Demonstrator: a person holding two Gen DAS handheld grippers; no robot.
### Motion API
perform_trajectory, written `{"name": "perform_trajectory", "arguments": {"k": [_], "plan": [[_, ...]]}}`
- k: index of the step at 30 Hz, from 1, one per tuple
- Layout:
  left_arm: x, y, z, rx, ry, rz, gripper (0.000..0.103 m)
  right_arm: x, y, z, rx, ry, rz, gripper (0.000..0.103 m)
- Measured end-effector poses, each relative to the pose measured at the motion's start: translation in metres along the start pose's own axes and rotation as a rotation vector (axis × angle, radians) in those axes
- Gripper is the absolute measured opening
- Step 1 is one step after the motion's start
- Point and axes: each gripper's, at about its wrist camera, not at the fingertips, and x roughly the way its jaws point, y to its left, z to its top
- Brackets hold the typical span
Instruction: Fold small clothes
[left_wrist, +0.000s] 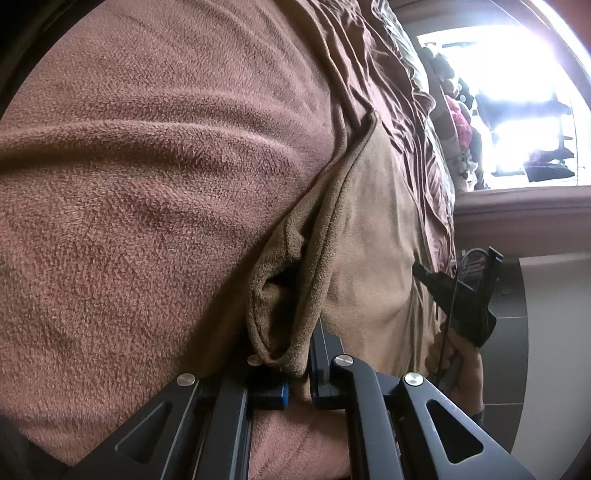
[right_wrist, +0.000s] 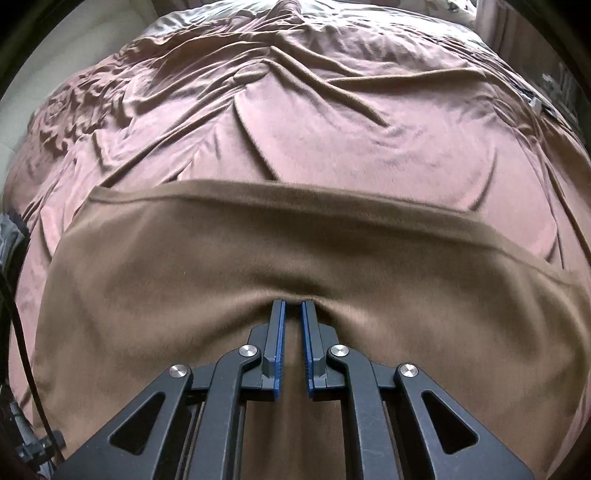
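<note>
- Your left gripper (left_wrist: 299, 373) had its fingers drawn close, pinching a bunched, doubled-over edge of the brown cloth (left_wrist: 369, 236); the fabric rose in a rolled fold right out of the narrow gap between the blue pads.
- Your right gripper (right_wrist: 292, 306) had its fingers nearly together, only a thin slot between the blue-lined pads. The tips pressed into the same brown cloth (right_wrist: 295, 254), and wrinkles ran out from them to both sides. Whether fabric was actually caught between those pads, you could not tell from this view.
- Count: one brown cloth, two grippers, one bed cover.
- The cloth lay on the wrinkled pink bedspread (right_wrist: 295, 122), spread wide in front of the right gripper with its far hem running straight across the bed.
- Only the left wrist view showed the pinched fold up close, the fuzzy pile of the pink bedspread (left_wrist: 147, 184), a bright window (left_wrist: 517, 92) beyond the bed, and the other black gripper frame (left_wrist: 465, 291) at the cloth's far side.
- Only the right wrist view showed the cloth's whole width and flat far hem, the creased stretch of bed beyond it, and a black cable (right_wrist: 22, 332) at the left edge.
</note>
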Motion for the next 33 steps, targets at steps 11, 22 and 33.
{"name": "perform_trajectory", "arguments": {"k": [11,22,33], "plan": [[0.002,-0.002,0.000,0.000,0.004,-0.020,0.007,-0.002,0.001,0.020,-0.069,-0.139,-0.016,0.006],[0.001,0.001,0.004,-0.008,0.012,-0.081,0.006,-0.078,-0.012,-0.050,0.045,-0.109,0.112,0.006],[-0.008,0.004,0.006,-0.013,0.000,-0.207,0.005,-0.110,-0.012,-0.118,0.077,-0.061,0.203,0.006]]}}
